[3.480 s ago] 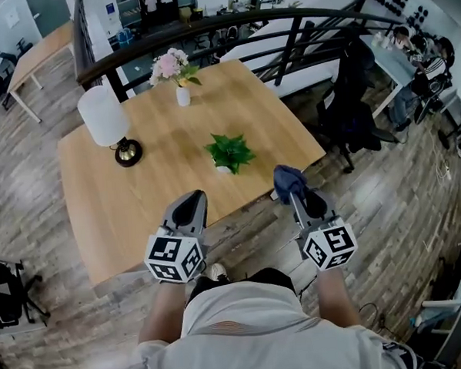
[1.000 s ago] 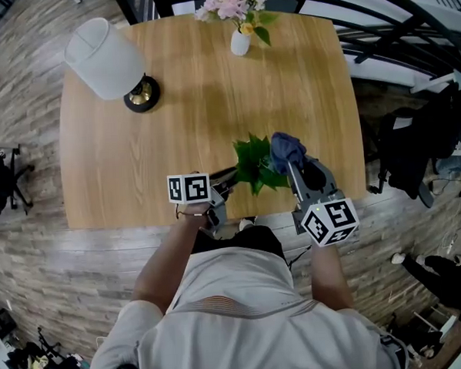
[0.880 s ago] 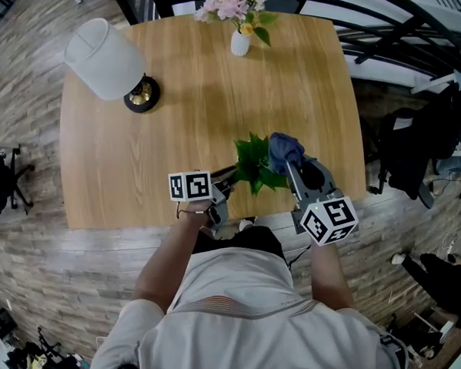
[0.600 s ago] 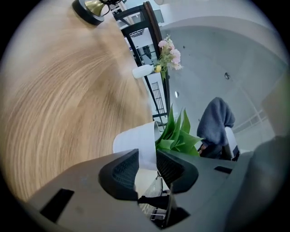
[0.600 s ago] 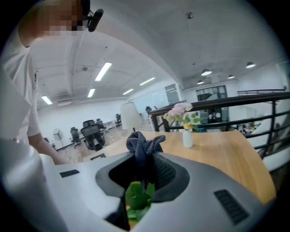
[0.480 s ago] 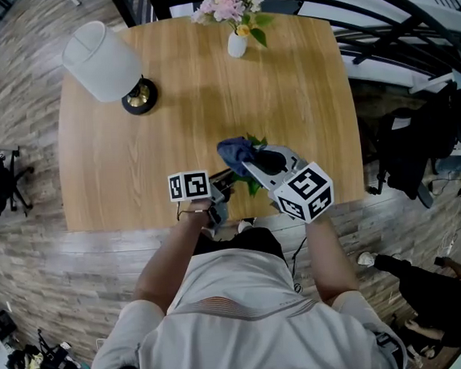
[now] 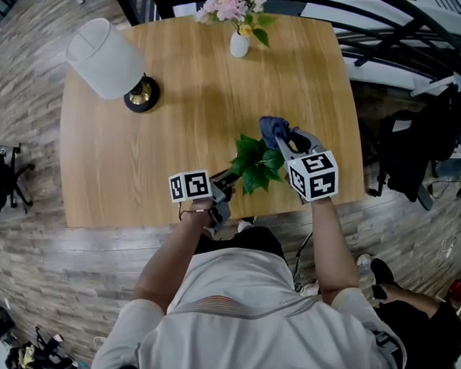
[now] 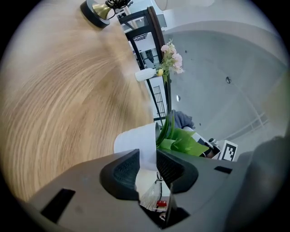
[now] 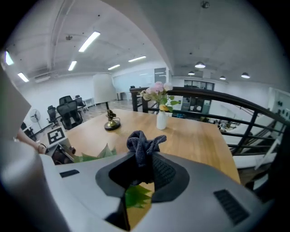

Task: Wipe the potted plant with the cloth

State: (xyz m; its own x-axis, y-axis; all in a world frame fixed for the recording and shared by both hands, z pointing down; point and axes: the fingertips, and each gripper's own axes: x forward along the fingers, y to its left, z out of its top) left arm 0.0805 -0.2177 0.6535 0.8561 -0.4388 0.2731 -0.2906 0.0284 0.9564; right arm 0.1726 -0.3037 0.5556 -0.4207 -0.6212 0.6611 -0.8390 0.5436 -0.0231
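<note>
1. The desk (image 7: pixel 172 106) lies beneath both hand-held grippers.
2. The potted plant (image 7: pixel 254 165) stands between them. The left hand-held gripper (image 8: pixel 147 170) is clamped on its white pot.
3. The right hand-held gripper (image 9: pixel 142 170) pinches the cloth (image 9: pixel 142 145), bunched at its tips beside the leaves.

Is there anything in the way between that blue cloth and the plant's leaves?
Nothing visible. The right gripper holds the cloth right beside the potted plant, its leaves unobstructed; the left gripper grips the white pot from the other side.
</note>
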